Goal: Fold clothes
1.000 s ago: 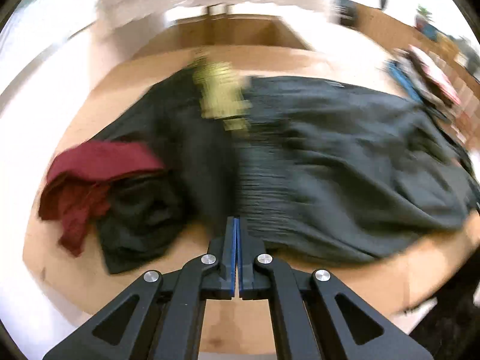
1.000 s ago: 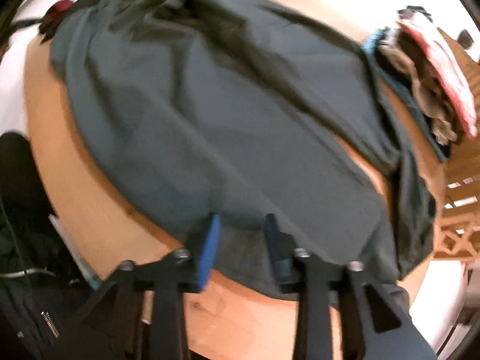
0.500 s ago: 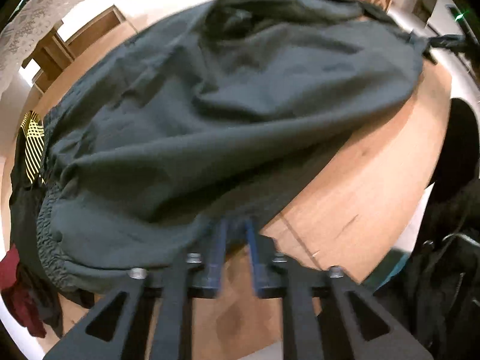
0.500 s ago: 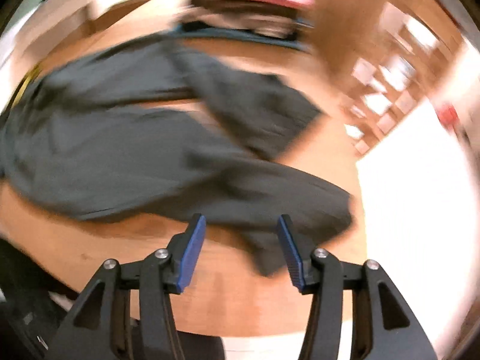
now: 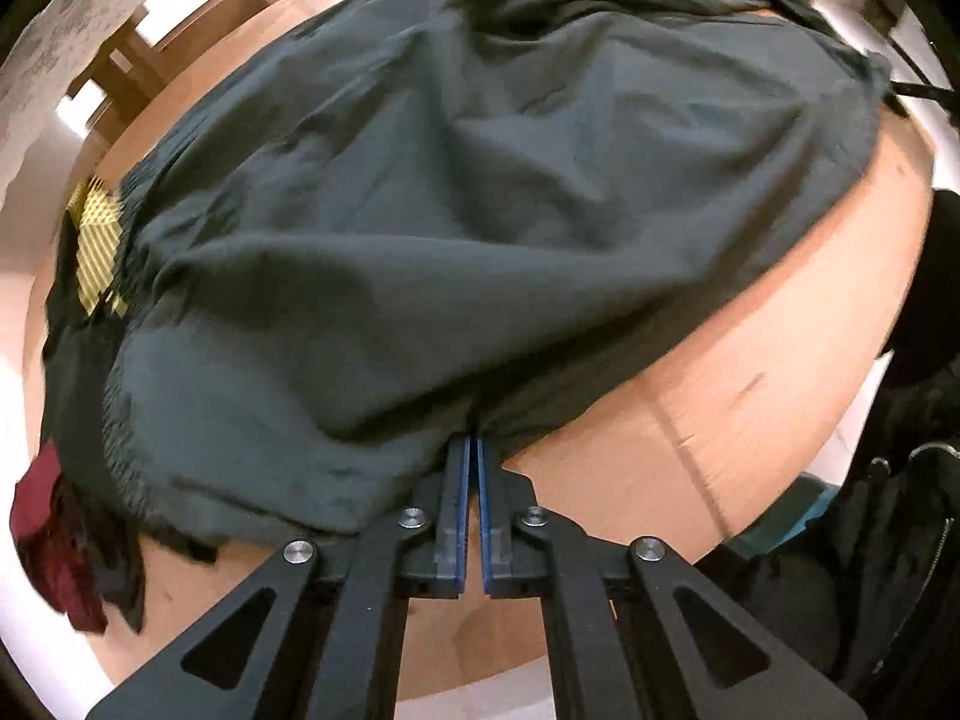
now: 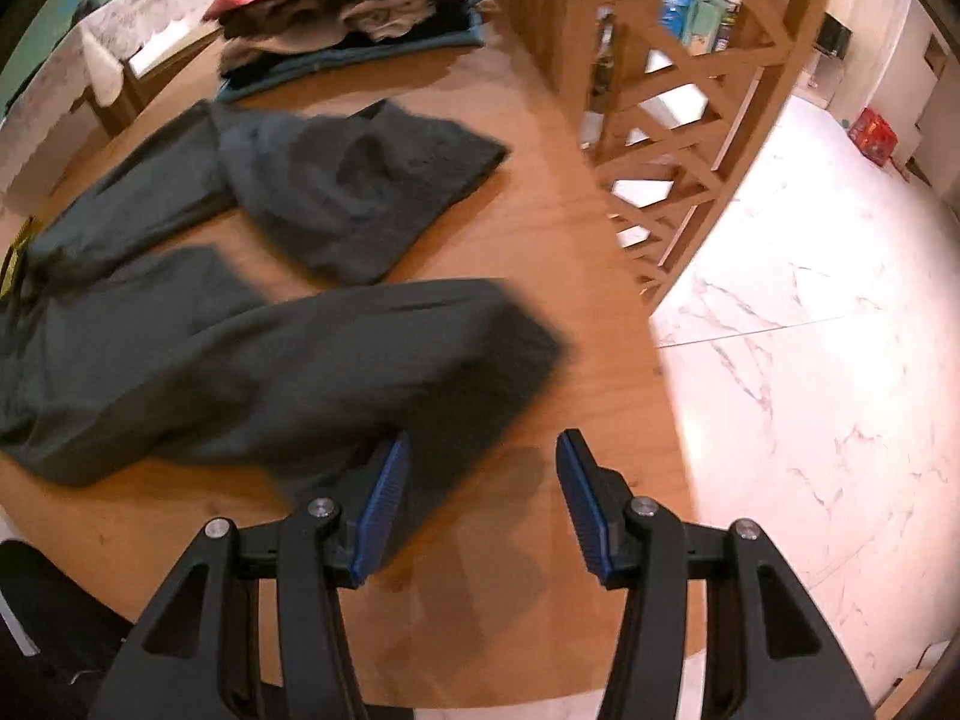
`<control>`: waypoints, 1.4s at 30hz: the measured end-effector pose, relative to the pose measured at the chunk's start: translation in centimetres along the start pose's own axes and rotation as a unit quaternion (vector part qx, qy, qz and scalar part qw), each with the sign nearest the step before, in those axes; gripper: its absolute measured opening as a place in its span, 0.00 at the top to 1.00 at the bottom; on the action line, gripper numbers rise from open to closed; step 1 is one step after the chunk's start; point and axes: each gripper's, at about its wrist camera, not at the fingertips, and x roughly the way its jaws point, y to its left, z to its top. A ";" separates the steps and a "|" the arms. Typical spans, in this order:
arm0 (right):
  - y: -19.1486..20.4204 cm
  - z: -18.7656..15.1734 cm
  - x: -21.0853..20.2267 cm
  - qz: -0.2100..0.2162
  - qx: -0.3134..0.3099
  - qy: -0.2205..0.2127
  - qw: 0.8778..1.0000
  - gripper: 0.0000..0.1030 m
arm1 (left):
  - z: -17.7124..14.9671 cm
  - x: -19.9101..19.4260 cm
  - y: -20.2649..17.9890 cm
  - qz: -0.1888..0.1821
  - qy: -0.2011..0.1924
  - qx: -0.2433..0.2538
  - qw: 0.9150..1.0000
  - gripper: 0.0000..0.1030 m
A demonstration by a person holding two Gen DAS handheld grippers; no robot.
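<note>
Left wrist view: fisheye mounted behind the left tool (image 5: 471,450), looking steeply down along its fingers. Very near the counter (image 5: 780,408); dark grey trousers (image 5: 480,210) fill most of the frame. Counter's near edge and dark clothing of the person at lower right.

Right wrist view: fisheye behind the right tool (image 6: 483,480), also pitched steeply down but taking in more of the room. It sees the counter's end (image 6: 540,240), the trouser legs (image 6: 300,372), a stack of folded clothes (image 6: 348,12) far off, a wooden lattice (image 6: 672,138) and marble floor (image 6: 810,390).

Shared: same wooden counter, same grey trousers, seen from opposite ends.
</note>
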 end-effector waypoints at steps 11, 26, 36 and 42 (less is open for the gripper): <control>0.6 3.7 -0.8 0.086 0.014 0.054 0.995 0.51 | 1.7 0.2 -0.7 0.013 0.020 -0.013 1.000 0.98; 4.3 5.6 -3.7 0.109 0.009 -0.027 0.994 0.96 | 4.1 0.4 3.0 0.004 0.015 -0.018 1.000 0.98; -2.4 -5.0 -4.0 -0.016 0.073 0.051 0.996 0.82 | 0.9 -0.2 2.0 -0.002 0.017 -0.014 1.000 0.98; 1.5 -2.8 -6.3 -0.019 0.014 -0.012 1.000 0.63 | 1.3 -2.2 2.6 0.005 0.007 -0.019 1.000 0.98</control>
